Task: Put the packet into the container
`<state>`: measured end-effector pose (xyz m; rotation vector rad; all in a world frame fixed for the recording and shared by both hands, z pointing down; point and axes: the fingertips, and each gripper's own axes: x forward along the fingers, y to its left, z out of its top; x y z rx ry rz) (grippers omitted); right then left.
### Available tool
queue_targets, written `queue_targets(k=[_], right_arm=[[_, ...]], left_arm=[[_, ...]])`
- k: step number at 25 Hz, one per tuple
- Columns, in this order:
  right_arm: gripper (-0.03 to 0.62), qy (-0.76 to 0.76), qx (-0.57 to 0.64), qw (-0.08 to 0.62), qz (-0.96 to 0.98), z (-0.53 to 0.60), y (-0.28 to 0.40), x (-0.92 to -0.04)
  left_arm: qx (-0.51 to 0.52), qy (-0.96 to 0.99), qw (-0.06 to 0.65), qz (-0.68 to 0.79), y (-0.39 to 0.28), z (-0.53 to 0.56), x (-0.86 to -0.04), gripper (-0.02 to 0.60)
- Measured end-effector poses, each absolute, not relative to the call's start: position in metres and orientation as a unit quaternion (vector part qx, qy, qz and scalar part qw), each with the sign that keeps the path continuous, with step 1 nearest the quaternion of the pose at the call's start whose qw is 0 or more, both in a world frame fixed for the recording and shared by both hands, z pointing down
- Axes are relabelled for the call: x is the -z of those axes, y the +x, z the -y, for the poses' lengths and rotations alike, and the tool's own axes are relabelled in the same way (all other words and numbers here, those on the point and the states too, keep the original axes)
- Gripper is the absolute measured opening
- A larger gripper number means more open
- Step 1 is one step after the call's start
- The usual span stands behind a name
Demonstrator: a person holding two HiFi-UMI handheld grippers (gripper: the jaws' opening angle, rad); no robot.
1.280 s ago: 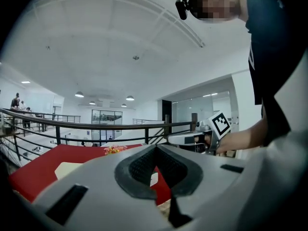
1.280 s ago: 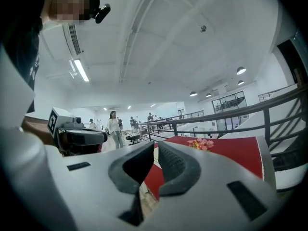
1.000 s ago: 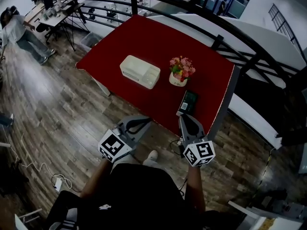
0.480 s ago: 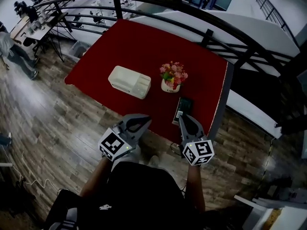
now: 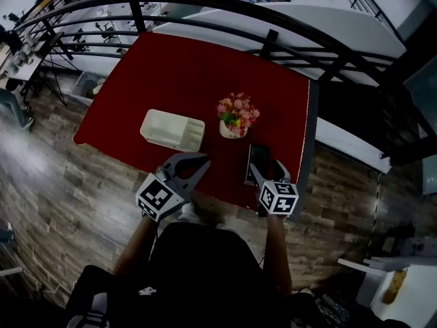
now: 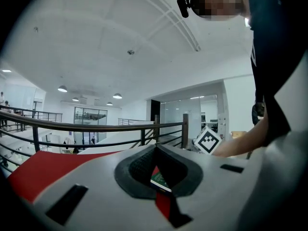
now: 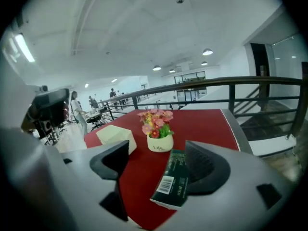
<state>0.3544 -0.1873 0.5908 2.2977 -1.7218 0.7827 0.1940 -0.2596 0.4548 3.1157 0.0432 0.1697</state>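
Observation:
A dark green packet (image 5: 257, 161) lies flat on the red table (image 5: 191, 67), near its front right edge. My right gripper (image 5: 263, 172) is at the packet's near end, and its jaws are opening. In the right gripper view the packet (image 7: 173, 184) lies on the table between the spread jaws, close against the right one, with no pad pressing on it. The white container (image 5: 172, 130) stands left of centre, empty inside as far as I can see. My left gripper (image 5: 194, 164) hovers at the table's front edge, shut and empty; its fingertips (image 6: 155, 147) meet.
A small white pot of pink flowers (image 5: 235, 118) stands between the container and the packet, just beyond the packet's far end. A black railing (image 5: 273, 29) runs behind the table. The table's right edge (image 5: 311, 128) drops to wooden floor.
My right gripper has moved forward to the packet's near end and its jaws have spread from shut. The left gripper has edged forward over the table's front edge.

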Motion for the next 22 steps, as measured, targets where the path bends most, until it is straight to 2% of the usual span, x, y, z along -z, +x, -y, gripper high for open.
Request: queue_targets(k=[3,6,11,19,22], right_arm=[[0.396,0.779,-0.318,0.118,0.527,0.186,0.372,-0.632],[0.426,0.776,-0.366,0.164,0.488,0.188,0.383,-0.671],[0.434,0.765,-0.409,0.222,0.445,0.198,0.398,-0.718],[0.430,0.752,-0.422,0.278,0.423,0.203,0.408,-0.743],[0.383,0.754,-0.422,0.271,0.423,0.203,0.410,-0.740]], left_arm=[[-0.050,0.998,0.014,-0.026,0.195,0.269,-0.454,0.008],[-0.049,0.998,0.016,-0.030,0.194,0.278,-0.454,0.008],[-0.052,0.998,0.018,-0.032,0.191,0.289,-0.459,0.008],[-0.053,0.998,0.022,-0.014,0.185,0.306,-0.463,0.008],[-0.053,0.998,0.024,-0.007,0.183,0.314,-0.464,0.008]])
